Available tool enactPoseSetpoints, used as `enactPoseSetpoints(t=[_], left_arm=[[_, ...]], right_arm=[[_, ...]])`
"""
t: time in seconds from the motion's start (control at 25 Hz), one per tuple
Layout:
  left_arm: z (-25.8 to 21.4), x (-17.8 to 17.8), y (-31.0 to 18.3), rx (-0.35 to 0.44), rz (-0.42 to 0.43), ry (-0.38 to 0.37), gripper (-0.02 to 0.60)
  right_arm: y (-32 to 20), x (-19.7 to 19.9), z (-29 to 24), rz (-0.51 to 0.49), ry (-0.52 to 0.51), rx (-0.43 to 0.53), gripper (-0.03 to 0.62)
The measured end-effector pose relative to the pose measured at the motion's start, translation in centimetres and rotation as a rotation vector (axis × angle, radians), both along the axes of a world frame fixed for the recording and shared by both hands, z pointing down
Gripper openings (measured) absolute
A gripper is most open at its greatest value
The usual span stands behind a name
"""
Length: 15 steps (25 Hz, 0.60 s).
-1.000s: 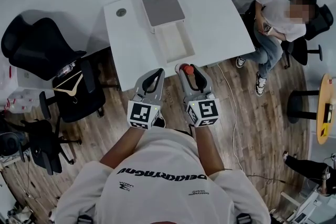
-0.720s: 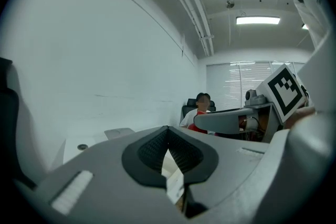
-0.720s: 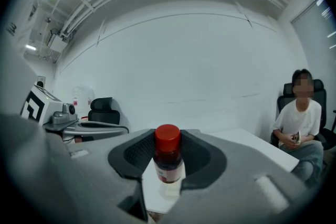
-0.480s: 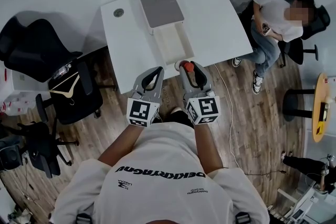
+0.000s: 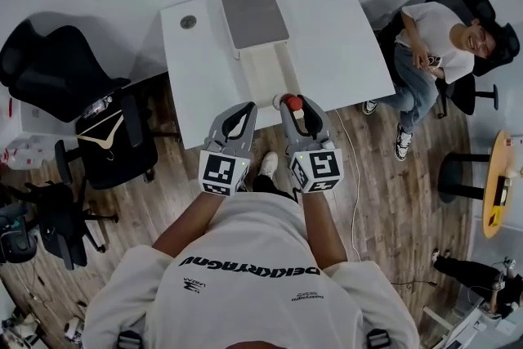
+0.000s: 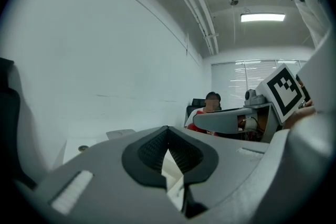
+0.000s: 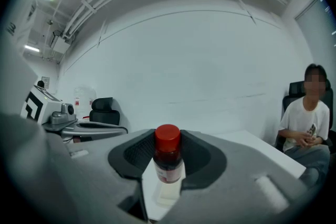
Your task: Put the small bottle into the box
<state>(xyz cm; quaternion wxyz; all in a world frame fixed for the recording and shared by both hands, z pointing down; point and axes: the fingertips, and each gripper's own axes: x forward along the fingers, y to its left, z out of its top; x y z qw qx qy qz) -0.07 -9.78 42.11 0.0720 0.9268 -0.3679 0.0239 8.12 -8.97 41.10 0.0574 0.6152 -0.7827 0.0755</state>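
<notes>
This looks like an office. Black swivel chairs (image 5: 57, 82) stand around a plain white surface (image 5: 343, 37) on a wood-plank floor (image 5: 392, 200). A person (image 5: 429, 45) sits in another such chair by the bare white wall (image 7: 184, 60). A flat ceiling light (image 6: 262, 17) and window blinds (image 6: 236, 76) show farther back, and a small round table (image 5: 498, 192) stands at one side.

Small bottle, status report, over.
Left gripper shut, empty. Right gripper shut on small bottle, red cap up. Box open on table just ahead; nothing between.
</notes>
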Motion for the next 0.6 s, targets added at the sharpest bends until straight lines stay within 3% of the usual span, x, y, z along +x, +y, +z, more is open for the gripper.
enactPoseSetpoints(t=[0.6], left_arm=[[2.1,3.6,-3.7,-0.037,-0.072,-0.034,0.008]], right_arm=[[-4.4,3.2,2.4,-0.089,-0.015,-0.037,0.141]])
